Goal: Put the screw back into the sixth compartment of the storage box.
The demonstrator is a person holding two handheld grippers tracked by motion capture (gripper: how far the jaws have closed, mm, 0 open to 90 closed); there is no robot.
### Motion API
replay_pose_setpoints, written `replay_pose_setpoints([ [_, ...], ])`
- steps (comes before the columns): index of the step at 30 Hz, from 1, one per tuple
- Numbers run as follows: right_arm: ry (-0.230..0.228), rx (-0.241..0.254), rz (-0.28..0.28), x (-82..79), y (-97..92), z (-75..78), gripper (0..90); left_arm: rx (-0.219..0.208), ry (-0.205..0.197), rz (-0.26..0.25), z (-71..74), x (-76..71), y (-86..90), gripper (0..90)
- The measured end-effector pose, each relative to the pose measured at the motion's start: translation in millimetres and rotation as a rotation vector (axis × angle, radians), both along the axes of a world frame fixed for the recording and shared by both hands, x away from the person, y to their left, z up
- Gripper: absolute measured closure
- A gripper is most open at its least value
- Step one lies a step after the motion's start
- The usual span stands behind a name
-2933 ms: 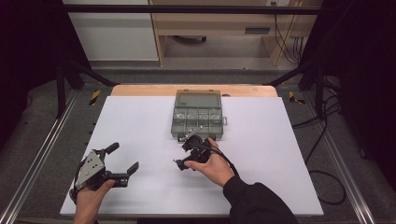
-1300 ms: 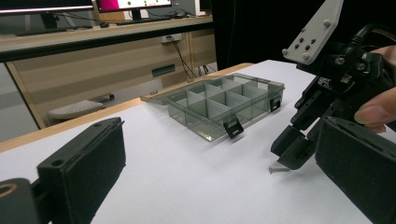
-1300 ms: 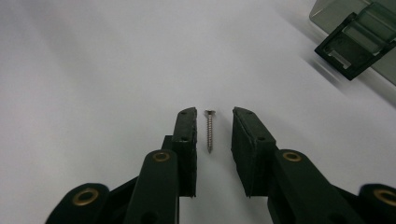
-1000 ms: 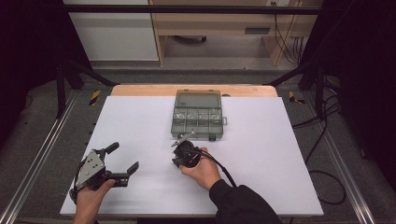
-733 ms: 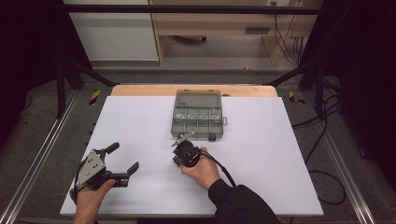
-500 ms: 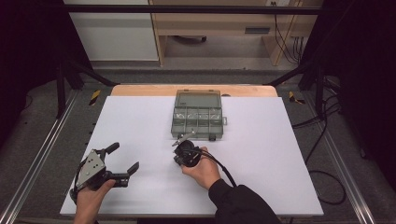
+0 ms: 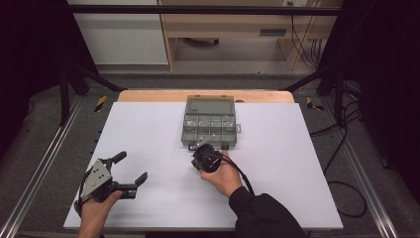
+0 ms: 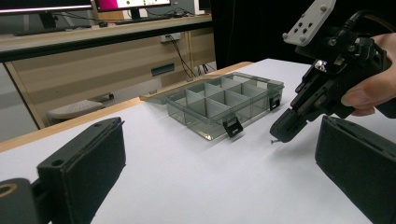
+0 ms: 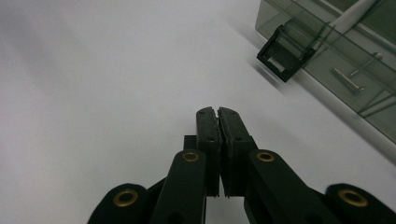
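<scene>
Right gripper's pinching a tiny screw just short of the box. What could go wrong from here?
1. The screw sticks out at the very tip of the shut right gripper; it may slip out onto the table.
2. The box has small compartments; the screw could land in the wrong one.
3. The tip could catch a latch on the box's front wall.

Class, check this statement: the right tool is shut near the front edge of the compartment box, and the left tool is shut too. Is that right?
Not quite. The left tool is open: the left gripper view shows its jaws standing wide apart. The right tool is indeed shut, near the front edge of the box.
</scene>
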State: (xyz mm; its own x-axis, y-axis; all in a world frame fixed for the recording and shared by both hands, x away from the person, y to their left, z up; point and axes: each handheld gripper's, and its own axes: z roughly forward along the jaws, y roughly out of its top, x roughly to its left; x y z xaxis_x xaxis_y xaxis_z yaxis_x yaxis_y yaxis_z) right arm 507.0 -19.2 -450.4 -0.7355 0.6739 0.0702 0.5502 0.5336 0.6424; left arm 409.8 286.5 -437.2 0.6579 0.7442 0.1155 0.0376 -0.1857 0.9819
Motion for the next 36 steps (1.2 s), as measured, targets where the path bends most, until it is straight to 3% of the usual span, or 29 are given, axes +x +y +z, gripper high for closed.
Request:
replay_pose_setpoints([
  [2, -0.004, -0.014, -0.006, -0.2, -2.2, 2.2, 88.0, 0.001, 0.0, 0.0, 0.0, 0.0, 0.0, 1.6],
  [7, -0.015, 0.001, -0.013, 0.8, -7.6, 5.4, 88.0, 0.001, 0.0, 0.001, -0.1, 0.1, 0.0, 1.6],
  [17, -0.057, 0.044, -0.078, 7.6, -20.3, 14.6, 88.0, 0.0, 0.0, 0.001, 0.0, -0.1, 0.4, 1.6],
  [27, -0.111, 0.067, -0.117, 21.5, -27.4, 26.2, 88.0, -0.001, 0.0, 0.0, -0.1, 0.2, 0.0, 1.6],
  [32, -0.137, 0.115, -0.156, 30.4, -27.9, 30.6, 88.0, -0.003, 0.0, -0.001, -0.2, -0.1, -1.0, 1.6],
  [36, -0.16, 0.123, -0.173, 38.8, -24.6, 31.3, 87.9, 0.003, 0.0, -0.002, -0.1, 0.2, -0.2, 1.6],
])
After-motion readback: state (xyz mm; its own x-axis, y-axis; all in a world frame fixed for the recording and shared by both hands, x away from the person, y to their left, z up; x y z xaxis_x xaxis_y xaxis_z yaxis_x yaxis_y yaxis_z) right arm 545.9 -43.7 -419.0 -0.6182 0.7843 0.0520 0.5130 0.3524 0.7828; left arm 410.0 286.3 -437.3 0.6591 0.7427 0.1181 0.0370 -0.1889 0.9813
